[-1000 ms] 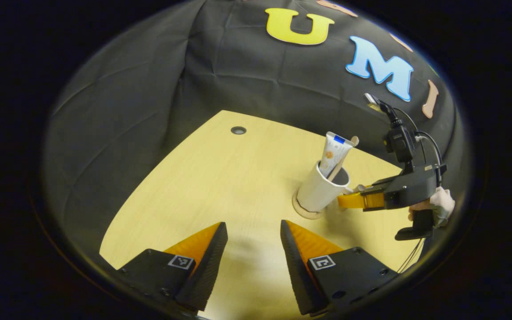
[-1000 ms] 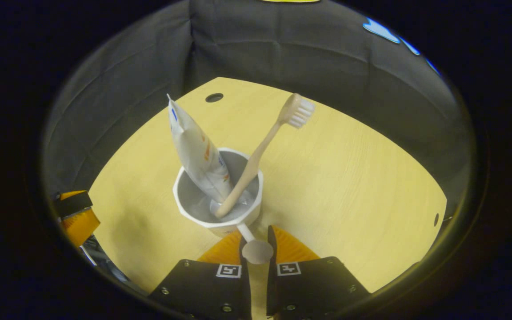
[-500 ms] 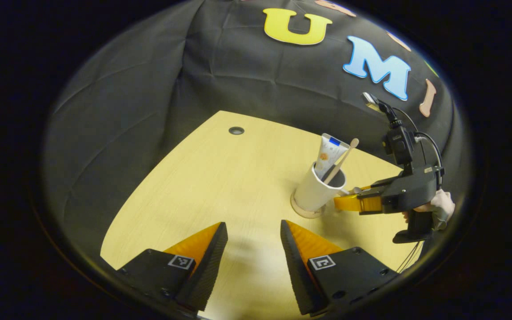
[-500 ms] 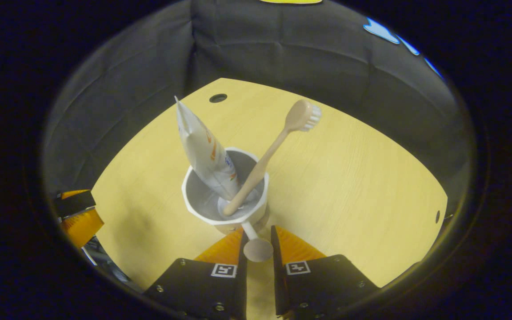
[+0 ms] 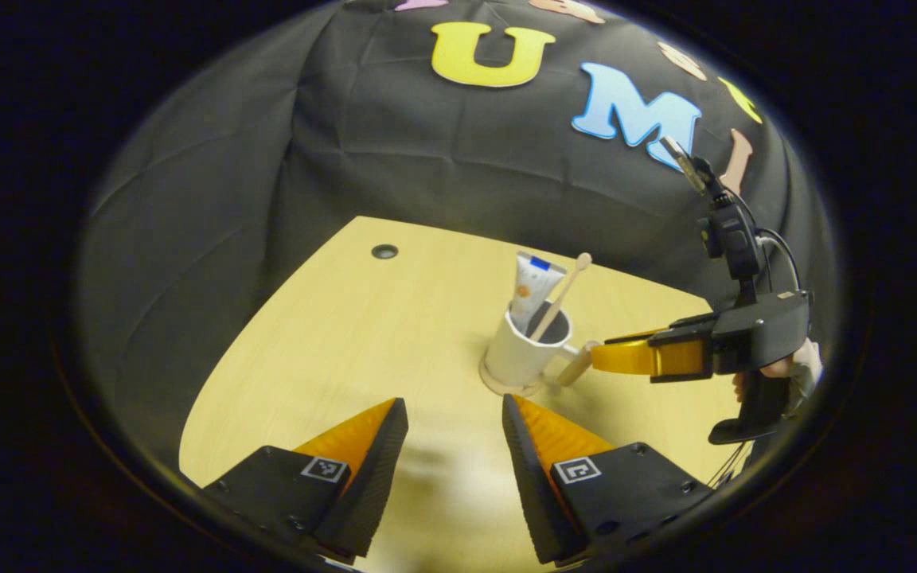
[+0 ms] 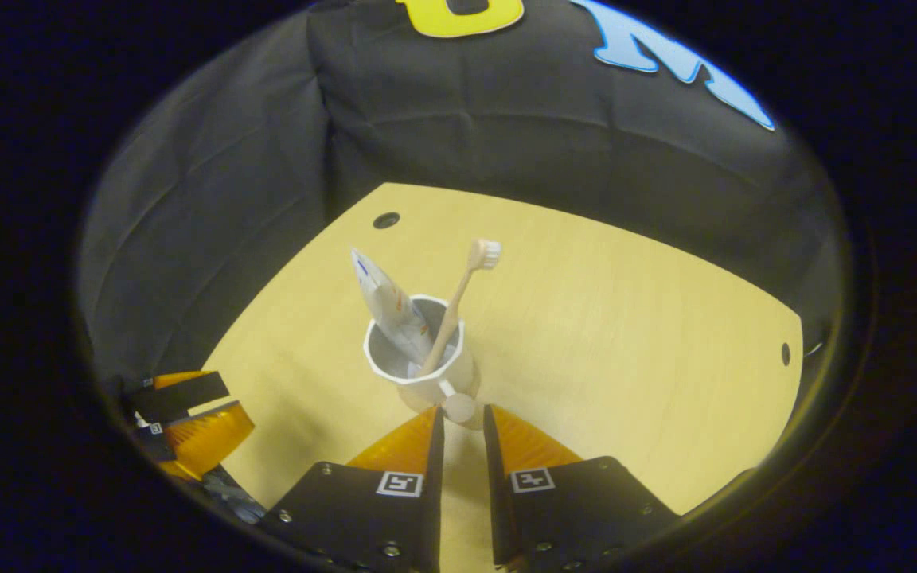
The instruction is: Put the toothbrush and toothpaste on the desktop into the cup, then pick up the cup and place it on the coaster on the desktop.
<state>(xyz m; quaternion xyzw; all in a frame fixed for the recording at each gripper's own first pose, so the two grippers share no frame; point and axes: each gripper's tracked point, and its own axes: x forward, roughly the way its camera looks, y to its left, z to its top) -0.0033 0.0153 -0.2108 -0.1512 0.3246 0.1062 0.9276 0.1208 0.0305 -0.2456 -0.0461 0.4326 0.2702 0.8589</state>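
Black cloth walls a pale wooden desktop (image 5: 363,334); on it, a white cup (image 6: 420,374) on the coaster (image 5: 498,386) holds toothpaste (image 6: 385,306) and toothbrush (image 6: 458,298). Right gripper (image 6: 462,422) sits slightly parted behind the cup's handle; left gripper (image 5: 450,414) gapes empty.

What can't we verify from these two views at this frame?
- Coaster: left gripper view shows just a sliver; the cup covers the rest, so centring is unclear.
- Right gripper: in right gripper view the fingers sit near the cup handle; contact or a gap cannot be told.
- Toothpaste and toothbrush: lower ends hidden by the cup wall.
- Left gripper: bases cut off by the bottom edge.
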